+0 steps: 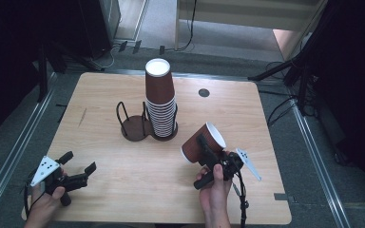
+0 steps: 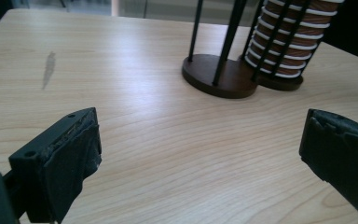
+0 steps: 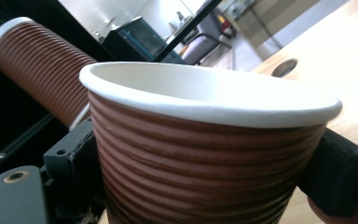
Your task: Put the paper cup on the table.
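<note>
Cup (image 1: 203, 142), right of centre in the high view, is pinched sideways by the right gripper (image 1: 208, 153); a harder squeeze may crush its thin wall, while the left gripper (image 1: 78, 167) waits spread at lower left

This looks like a lab or recording studio rather than a home. A single light wooden table (image 1: 123, 190) stands on grey carpet, hemmed in by black curtains (image 1: 9, 57) and dark stand legs (image 1: 285, 71), with metal rails (image 1: 14, 152) running along the floor on both sides and cables (image 1: 280, 111) trailing across it. Beyond the table, pale partition panels (image 1: 247, 14) close off the space.
</note>
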`<state>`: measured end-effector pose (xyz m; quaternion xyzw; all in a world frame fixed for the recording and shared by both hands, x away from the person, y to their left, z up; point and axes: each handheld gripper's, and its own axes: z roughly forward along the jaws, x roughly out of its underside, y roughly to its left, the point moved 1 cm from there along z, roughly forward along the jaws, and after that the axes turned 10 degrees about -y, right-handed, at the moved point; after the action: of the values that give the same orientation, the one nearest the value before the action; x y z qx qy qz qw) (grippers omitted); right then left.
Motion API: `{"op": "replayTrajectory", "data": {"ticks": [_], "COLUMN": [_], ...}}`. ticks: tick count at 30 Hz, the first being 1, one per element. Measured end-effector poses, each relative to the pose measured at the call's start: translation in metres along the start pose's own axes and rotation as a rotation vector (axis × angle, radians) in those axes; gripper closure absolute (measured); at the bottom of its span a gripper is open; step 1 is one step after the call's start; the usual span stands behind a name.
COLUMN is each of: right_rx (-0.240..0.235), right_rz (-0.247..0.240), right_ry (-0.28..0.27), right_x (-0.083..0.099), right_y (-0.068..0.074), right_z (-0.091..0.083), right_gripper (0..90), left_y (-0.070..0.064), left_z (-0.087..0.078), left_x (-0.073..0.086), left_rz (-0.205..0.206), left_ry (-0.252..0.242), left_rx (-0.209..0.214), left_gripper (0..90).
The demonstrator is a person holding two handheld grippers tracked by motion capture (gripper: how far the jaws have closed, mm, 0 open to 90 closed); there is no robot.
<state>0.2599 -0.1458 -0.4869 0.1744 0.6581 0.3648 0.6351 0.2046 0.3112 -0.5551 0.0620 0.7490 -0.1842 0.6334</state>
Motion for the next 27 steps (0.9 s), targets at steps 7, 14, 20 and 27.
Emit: {"op": "replayTrajectory", "data": {"ticks": [7,14,20,27], "right_rx": [0.037,0.068,0.076,0.071], "right_rz": [-0.123,-0.239,-0.307,-0.409], "right_ry": [-0.036,-0.057,-0.072,-0.107], "right_x": [-0.003,-0.004,-0.005,-0.005], "right_y": [-0.005,-0.007,-0.007,-0.009], "right_z": [0.004,0.008,0.012,0.019], "right_gripper": [12.2,12.2,12.1,12.2], "left_y": [0.007,0.007,0.007,0.008], "left_z": [-0.002,-0.001,-0.001,-0.001], "left_x": [-0.001,-0.001,-0.001,-0.001], "left_rz": [-0.018,-0.022,-0.023,-0.031], "left_ry": [-0.01,-0.007,-0.006,-0.003], "left_rx": [-0.019,-0.021,-0.02,-0.024], "left_gripper": [0.0,0.0,0.0,0.0]}}
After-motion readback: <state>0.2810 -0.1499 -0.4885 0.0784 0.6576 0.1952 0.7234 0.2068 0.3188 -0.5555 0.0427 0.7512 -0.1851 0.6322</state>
